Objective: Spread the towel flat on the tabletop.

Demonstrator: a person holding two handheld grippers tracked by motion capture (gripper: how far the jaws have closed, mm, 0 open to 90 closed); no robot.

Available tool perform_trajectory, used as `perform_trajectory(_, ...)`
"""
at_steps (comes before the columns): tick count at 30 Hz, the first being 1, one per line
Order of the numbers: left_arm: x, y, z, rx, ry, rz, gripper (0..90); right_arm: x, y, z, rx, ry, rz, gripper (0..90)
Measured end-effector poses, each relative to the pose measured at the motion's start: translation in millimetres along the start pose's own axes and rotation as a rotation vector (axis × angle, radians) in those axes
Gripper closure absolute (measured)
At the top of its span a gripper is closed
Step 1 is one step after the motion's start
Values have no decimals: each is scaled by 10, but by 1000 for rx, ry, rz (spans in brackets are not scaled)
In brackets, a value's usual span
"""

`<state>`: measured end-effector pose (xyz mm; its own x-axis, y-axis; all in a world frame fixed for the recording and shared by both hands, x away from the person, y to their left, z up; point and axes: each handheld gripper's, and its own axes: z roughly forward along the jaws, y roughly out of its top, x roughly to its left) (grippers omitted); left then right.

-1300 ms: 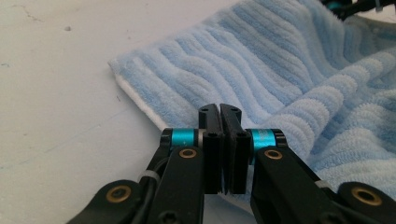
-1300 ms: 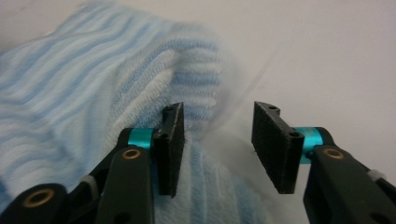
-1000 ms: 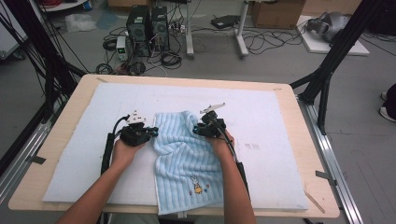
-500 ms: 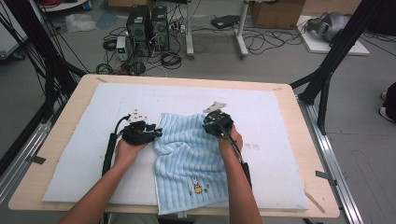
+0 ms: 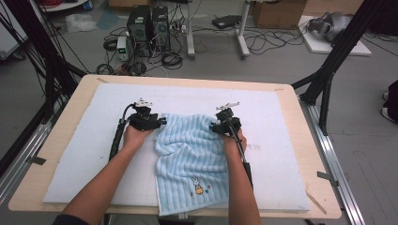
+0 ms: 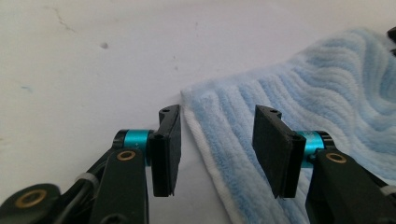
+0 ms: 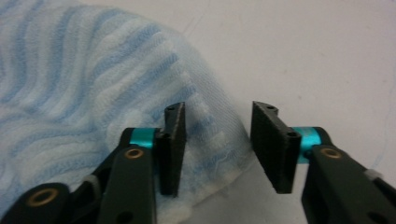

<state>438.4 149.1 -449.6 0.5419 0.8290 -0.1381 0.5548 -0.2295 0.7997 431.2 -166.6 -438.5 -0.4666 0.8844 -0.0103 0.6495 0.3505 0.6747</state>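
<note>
A light blue striped towel (image 5: 190,159) with a small embroidered figure (image 5: 199,186) lies rumpled on the white mat (image 5: 84,140). My left gripper (image 5: 162,123) rests at the towel's far left corner. In the left gripper view its jaws (image 6: 217,114) have just been opening, and the towel's white-hemmed edge (image 6: 210,140) lies loose between them. My right gripper (image 5: 213,126) sits at the far right corner. Its jaws (image 7: 219,108) opened and then narrowed a little. The towel corner (image 7: 210,135) lies between them, untouched by the pads.
The mat covers a wooden table (image 5: 61,122) with bare rims on all sides. Black frame posts (image 5: 328,79) stand at the right. Computers and cables (image 5: 145,28) lie on the floor beyond the far edge.
Both grippers were shut on the towel's far corners and have let go. The hands moved apart and slightly away from me, and the towel's far edge now lies wider on the mat.
</note>
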Motion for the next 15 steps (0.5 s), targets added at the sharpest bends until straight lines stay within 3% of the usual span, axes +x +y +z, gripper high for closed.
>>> perform_trajectory(2,-46,-9,23,19,29,47,621,-3,4,-5,4,39,-7,763)
perform_trajectory(3,-55,-6,21,23,25,76,712,1,9,-2,4,44,-16,823)
perform_trajectory(4,-49,-3,25,25,11,80,871,0,16,5,3,45,-33,838)
perform_trajectory(6,-23,50,39,50,15,75,874,-19,51,15,8,14,-55,848)
perform_trajectory(7,-15,83,42,45,50,86,875,-29,73,13,-3,-37,-82,850)
perform_trajectory(9,7,127,43,-13,79,55,876,-38,126,12,-18,-91,-91,849)
perform_trajectory(12,4,164,78,-68,109,43,875,19,267,18,-71,-206,-179,847)
perform_trajectory(14,8,164,86,-93,116,9,850,29,333,37,-89,-249,-181,826)
perform_trajectory(15,12,164,88,-94,120,-4,785,17,358,53,-89,-251,-160,802)
